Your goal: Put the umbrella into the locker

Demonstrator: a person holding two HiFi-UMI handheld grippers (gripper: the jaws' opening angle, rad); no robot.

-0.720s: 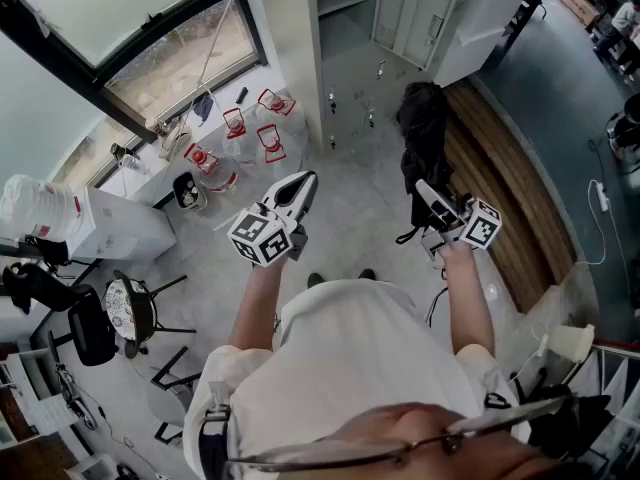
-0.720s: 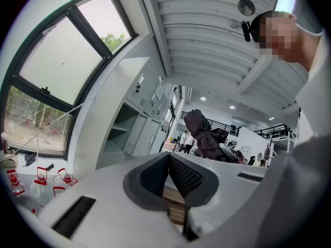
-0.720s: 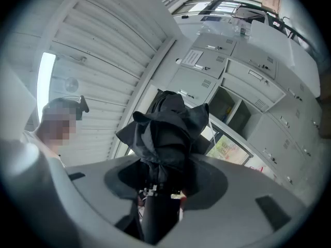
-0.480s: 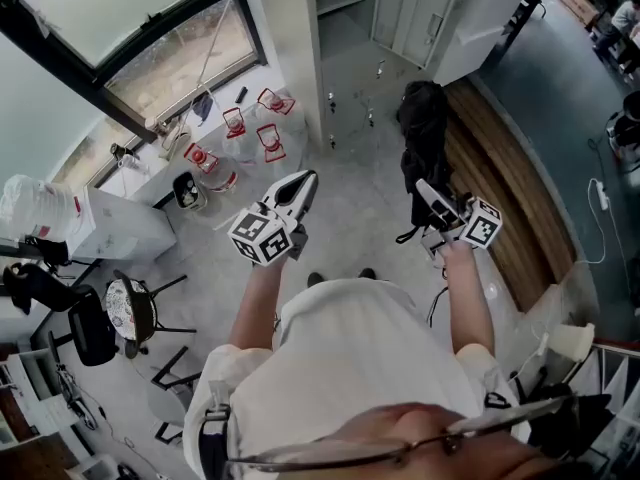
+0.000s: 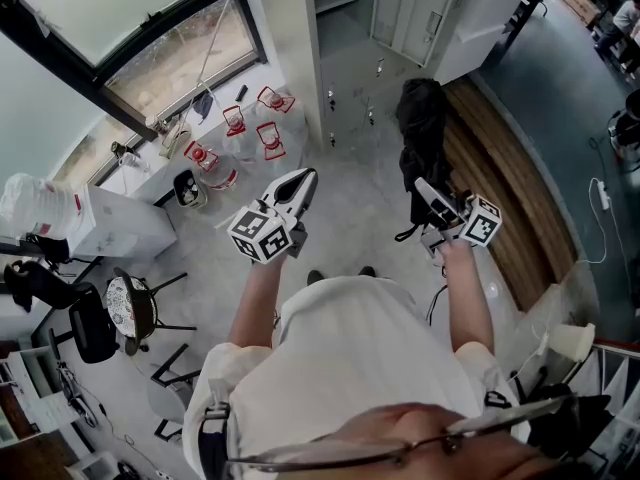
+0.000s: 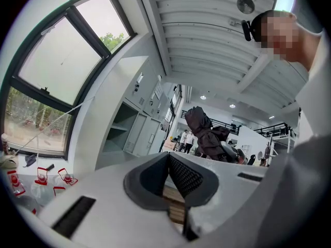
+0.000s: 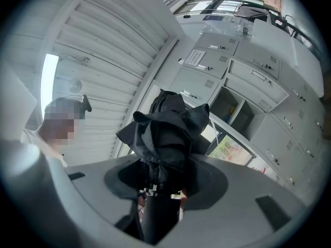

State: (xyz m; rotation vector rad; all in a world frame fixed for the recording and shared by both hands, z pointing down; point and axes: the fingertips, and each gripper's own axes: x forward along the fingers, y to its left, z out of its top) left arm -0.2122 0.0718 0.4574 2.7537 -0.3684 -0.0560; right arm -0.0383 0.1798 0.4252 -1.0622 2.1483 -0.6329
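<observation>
A black folded umbrella (image 5: 422, 138) stands up from my right gripper (image 5: 430, 200), whose jaws are shut on its handle. In the right gripper view the umbrella (image 7: 168, 133) fills the middle, its bunched canopy above my right gripper (image 7: 165, 177) and the handle (image 7: 158, 213) between the pads. Grey lockers (image 5: 405, 8) stand ahead, and an open compartment (image 7: 232, 107) shows behind the umbrella. My left gripper (image 5: 300, 184) is held level at the left, shut with nothing in it. Its tips (image 6: 168, 156) meet in the left gripper view, where the umbrella (image 6: 204, 133) shows to the right.
A white pillar (image 5: 290, 48) stands left of the lockers. Water bottles with red handles (image 5: 245, 133) sit below the window. A wooden bench (image 5: 510, 198) runs along the right. A chair (image 5: 125, 308) stands at the lower left. Other people (image 6: 186, 138) stand far off.
</observation>
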